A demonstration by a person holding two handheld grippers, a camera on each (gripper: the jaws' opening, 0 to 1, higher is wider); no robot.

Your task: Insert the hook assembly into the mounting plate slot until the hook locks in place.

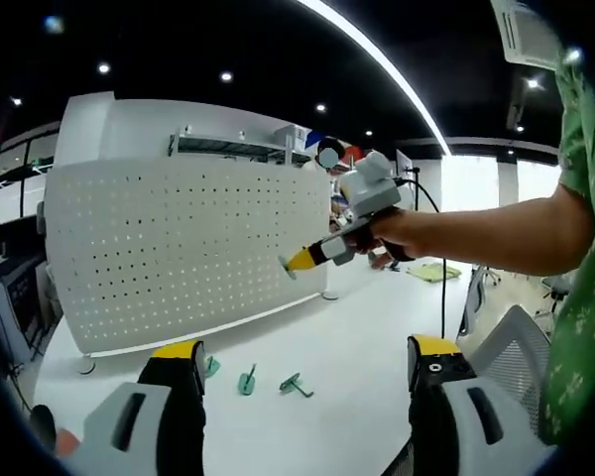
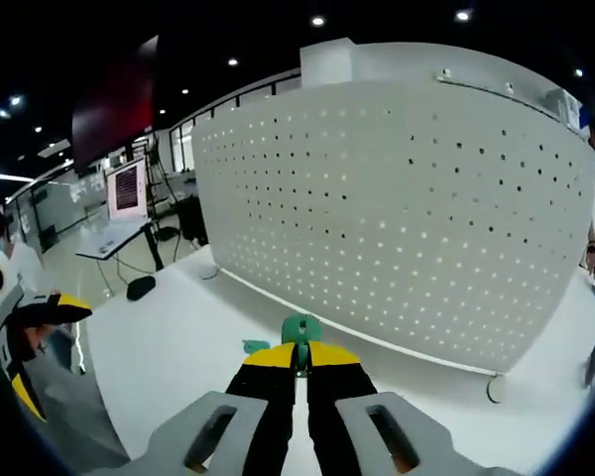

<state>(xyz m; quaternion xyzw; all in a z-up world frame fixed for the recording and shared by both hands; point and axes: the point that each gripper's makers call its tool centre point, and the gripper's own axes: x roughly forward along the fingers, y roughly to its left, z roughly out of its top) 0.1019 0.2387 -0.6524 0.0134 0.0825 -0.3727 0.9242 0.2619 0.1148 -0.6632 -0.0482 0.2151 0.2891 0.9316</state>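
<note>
The small green plastic hook assembly (image 2: 300, 328) was pinched between the closed yellow-tipped jaws of the right gripper (image 2: 299, 369), its round head sticking out just past the tips. In the left gripper view the same hook (image 1: 287, 265) was held out in front of the white perforated metal mounting plate (image 1: 178, 248), near its face but apart from it. No hook sat in any of the plate's holes, so by that showing the insertion and locking were all left to do; only the pick-up was done. The right gripper was carried by a person's hand (image 1: 397, 233) on a bare forearm, below a green patterned sleeve (image 1: 580, 129).

The left gripper (image 1: 305, 369) stood with its jaws spread wide, holding nothing, low over the white desk (image 1: 357, 327). Three spare green hooks (image 1: 248, 379) lay on the desk between it and the plate's foot.
</note>
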